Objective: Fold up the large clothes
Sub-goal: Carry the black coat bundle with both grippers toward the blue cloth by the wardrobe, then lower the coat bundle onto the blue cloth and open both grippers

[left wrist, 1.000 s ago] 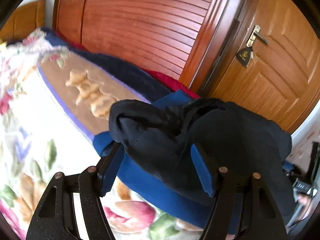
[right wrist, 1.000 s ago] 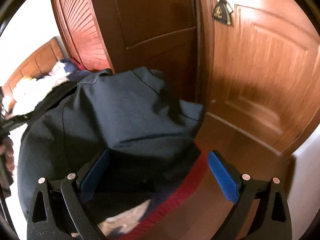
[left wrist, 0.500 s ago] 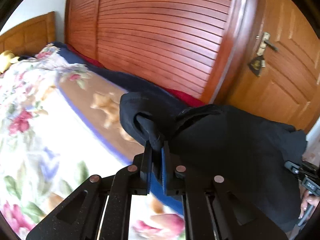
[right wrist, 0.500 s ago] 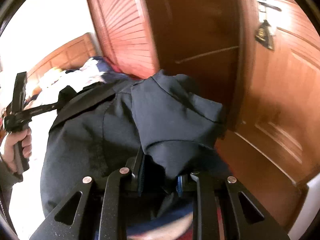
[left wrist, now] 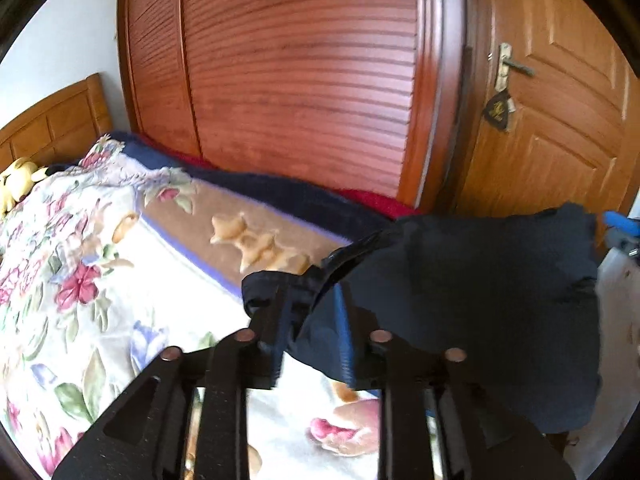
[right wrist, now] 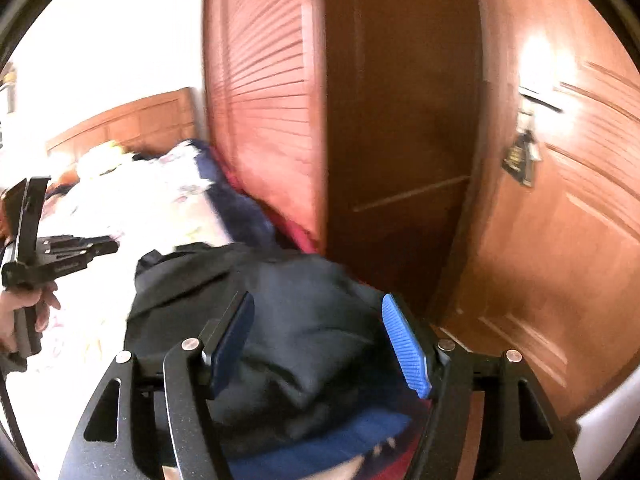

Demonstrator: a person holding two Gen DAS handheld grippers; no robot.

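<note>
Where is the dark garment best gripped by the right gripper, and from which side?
Probably the thick fold of the garment between the right gripper's open jaws, coming from above; the cloth humps up there and lies flatter farther away.

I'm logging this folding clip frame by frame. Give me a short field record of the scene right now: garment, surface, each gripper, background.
garment: dark navy garment, bunched on the bed's edge
surface: floral blanket on the bed
left gripper: partly open, a fold of cloth between its fingers
right gripper: open, garment beneath it
background: louvred wardrobe door, room door with lever handle
</note>
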